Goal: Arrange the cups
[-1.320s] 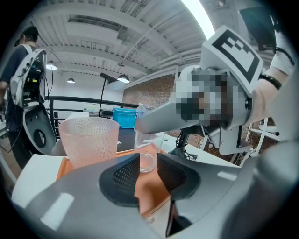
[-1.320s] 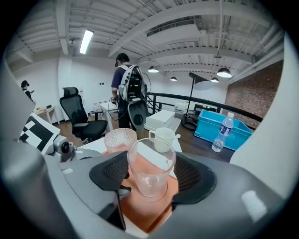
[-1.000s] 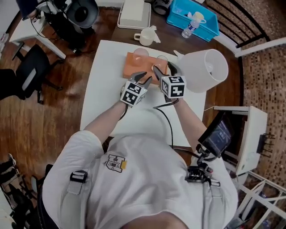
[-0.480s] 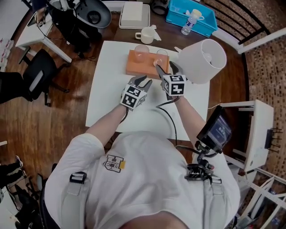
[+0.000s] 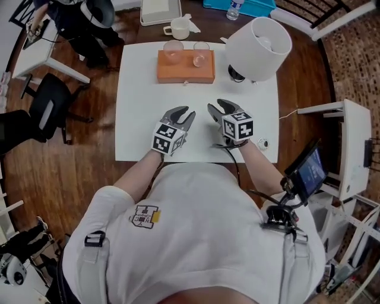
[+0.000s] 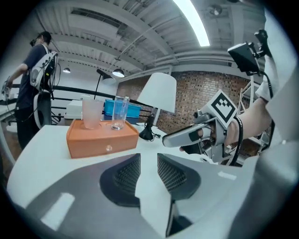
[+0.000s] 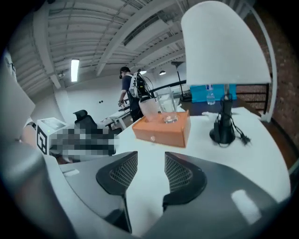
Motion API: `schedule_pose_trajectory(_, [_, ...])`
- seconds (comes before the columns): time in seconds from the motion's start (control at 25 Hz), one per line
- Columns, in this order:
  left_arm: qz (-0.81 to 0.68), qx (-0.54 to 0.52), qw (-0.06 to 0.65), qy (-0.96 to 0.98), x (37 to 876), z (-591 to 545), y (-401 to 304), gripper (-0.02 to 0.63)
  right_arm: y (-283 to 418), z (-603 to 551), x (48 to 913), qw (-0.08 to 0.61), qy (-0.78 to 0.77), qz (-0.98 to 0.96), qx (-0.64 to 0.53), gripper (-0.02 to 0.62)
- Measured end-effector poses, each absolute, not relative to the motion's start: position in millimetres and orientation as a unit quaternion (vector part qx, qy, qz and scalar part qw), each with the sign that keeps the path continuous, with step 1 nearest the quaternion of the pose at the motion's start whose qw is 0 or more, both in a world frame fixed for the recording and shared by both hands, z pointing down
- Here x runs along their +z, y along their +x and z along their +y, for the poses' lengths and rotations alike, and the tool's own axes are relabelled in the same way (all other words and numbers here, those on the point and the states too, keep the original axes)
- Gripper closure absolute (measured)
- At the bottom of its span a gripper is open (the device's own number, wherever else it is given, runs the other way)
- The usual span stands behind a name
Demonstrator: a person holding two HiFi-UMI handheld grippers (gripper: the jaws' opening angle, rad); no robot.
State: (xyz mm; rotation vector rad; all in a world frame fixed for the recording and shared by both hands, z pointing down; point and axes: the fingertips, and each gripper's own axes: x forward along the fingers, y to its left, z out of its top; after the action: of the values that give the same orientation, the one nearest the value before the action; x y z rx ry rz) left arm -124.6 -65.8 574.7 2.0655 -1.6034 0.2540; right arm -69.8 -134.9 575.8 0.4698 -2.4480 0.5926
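Observation:
An orange box (image 5: 186, 66) stands at the table's far side with two cups on top: a frosted pinkish cup (image 5: 173, 50) on the left and a clear glass (image 5: 200, 54) beside it. Both show in the left gripper view as well, the pinkish cup (image 6: 91, 113) and the clear glass (image 6: 120, 112). My left gripper (image 5: 182, 113) hovers over the middle of the table, its jaws a narrow gap apart and empty. My right gripper (image 5: 218, 107) is beside it, its jaws closing with nothing between them. Both are well short of the box.
A lamp with a big white shade (image 5: 259, 40) stands right of the box, its black base (image 7: 223, 133) and cord on the table. A small round object (image 5: 263, 143) lies near the right edge. Beyond the table sit a white mug (image 5: 177, 28) and a blue bin (image 5: 249, 5). A person (image 6: 35, 70) stands far left.
Both grippers have drawn back from the orange box toward the near edge of the table. The right gripper's jaws have narrowed. Both cups stay on the box.

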Motion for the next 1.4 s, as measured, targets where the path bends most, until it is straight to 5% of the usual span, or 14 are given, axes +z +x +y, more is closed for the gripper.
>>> schedule_pose_trajectory(0.52, [-0.527, 0.185, 0.320, 0.765, 635.0, 45.6, -93.8, 0.511, 28.7, -37.1, 635.3, 0.373, 0.199, -0.873, 0.243, 0.592])
schedule_pose_trajectory(1.4, [-0.509, 0.202, 0.302, 0.780, 634.8, 17.0, -69.9, 0.511, 36.2, -42.4, 643.4, 0.355, 0.205, -0.873, 0.264, 0.595])
